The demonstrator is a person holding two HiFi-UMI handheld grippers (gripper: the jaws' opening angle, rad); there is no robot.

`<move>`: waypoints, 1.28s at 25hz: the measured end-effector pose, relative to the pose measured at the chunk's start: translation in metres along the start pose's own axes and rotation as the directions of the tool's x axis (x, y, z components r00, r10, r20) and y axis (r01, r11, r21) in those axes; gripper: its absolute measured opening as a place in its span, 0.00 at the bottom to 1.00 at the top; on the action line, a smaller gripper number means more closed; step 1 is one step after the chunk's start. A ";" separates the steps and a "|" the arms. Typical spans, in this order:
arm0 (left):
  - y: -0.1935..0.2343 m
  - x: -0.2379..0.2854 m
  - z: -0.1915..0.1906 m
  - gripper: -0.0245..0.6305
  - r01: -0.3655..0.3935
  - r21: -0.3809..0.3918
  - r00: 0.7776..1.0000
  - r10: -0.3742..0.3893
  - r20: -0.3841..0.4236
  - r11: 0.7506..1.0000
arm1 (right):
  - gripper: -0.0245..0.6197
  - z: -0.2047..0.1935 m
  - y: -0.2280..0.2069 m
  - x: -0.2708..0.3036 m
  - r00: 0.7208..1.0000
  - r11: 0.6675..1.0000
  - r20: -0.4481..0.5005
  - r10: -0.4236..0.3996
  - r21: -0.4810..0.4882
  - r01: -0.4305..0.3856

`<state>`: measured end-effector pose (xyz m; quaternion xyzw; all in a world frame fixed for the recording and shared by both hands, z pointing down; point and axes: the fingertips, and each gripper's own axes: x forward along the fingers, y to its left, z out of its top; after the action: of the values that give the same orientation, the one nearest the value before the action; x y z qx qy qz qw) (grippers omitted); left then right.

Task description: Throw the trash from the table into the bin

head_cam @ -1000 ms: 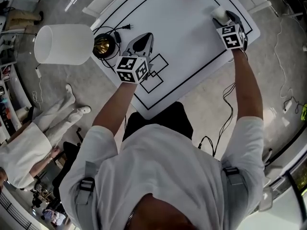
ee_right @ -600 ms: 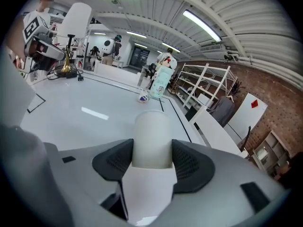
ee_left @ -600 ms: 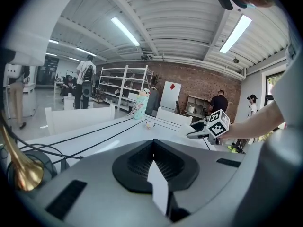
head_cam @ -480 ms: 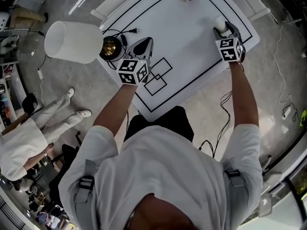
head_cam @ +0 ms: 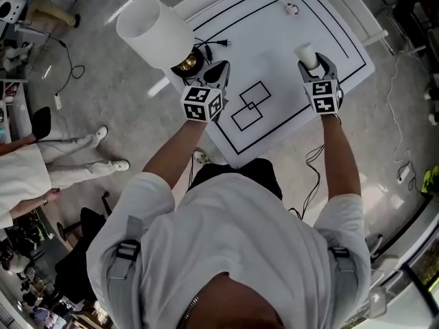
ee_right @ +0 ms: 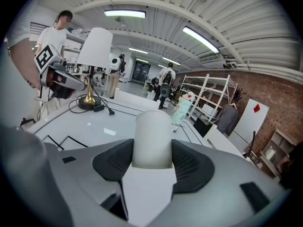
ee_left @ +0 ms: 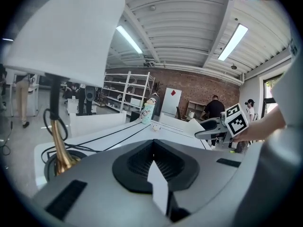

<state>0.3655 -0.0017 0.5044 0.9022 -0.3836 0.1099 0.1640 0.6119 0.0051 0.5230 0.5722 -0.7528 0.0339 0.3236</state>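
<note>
Grey floor surrounds a white desk marked with black lines and two overlapping squares; open shelves and a brick wall stand far behind.

The right gripper has a white cup upright between its jaws. In the right gripper view both jaws of this gripper lie against the sides of the cup, whose rim stands above and beyond their tips. These jaws have just been closing, and they grip the cup. In the head view the cup sits at the jaw tips, over the right part of the desk.

The left gripper has its jaws pressed together with nothing between them; in the left gripper view they meet in one ridge. Just left of and beyond these jaws stands a lamp with a white shade, a brass base and a black cord lying beside it.

Far ahead of both pairs of jaws, at the desk's far end, stand a pale figure and, nearer, a small thing too small to identify. Each gripper shows in the other's view, well apart across the desk.

A person in white stands on the floor, off to the left of the left jaws.
</note>
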 end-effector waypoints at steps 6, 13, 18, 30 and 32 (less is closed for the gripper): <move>0.028 -0.059 -0.010 0.05 -0.016 -0.017 1.000 0.016 0.021 1.000 | 0.44 0.039 0.089 -0.018 0.997 0.998 0.042 0.067 0.015 -0.068; 0.087 -0.136 -0.022 0.05 -0.081 -0.048 0.995 0.083 0.046 0.996 | 0.44 0.088 0.211 -0.033 0.980 0.983 0.084 0.183 -0.012 -0.182; 0.135 -0.190 -0.019 0.05 -0.134 -0.065 0.987 0.140 0.085 0.989 | 0.44 0.130 0.292 -0.037 0.959 0.967 0.123 0.254 -0.029 -0.253; 0.273 -0.346 -0.009 0.05 -0.339 -0.112 0.918 0.355 0.176 0.934 | 0.44 0.260 0.458 -0.007 0.873 0.910 0.264 0.410 -0.057 -0.410; 0.299 -0.377 -0.008 0.05 -0.391 -0.135 0.891 0.411 0.192 0.910 | 0.44 0.281 0.480 0.001 0.854 0.896 0.281 0.437 -0.057 -0.440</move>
<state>-0.1097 0.0539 0.4528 0.8014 -0.5818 0.0247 0.1366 0.0614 0.0502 0.4553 0.3861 -0.9019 0.0271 0.1920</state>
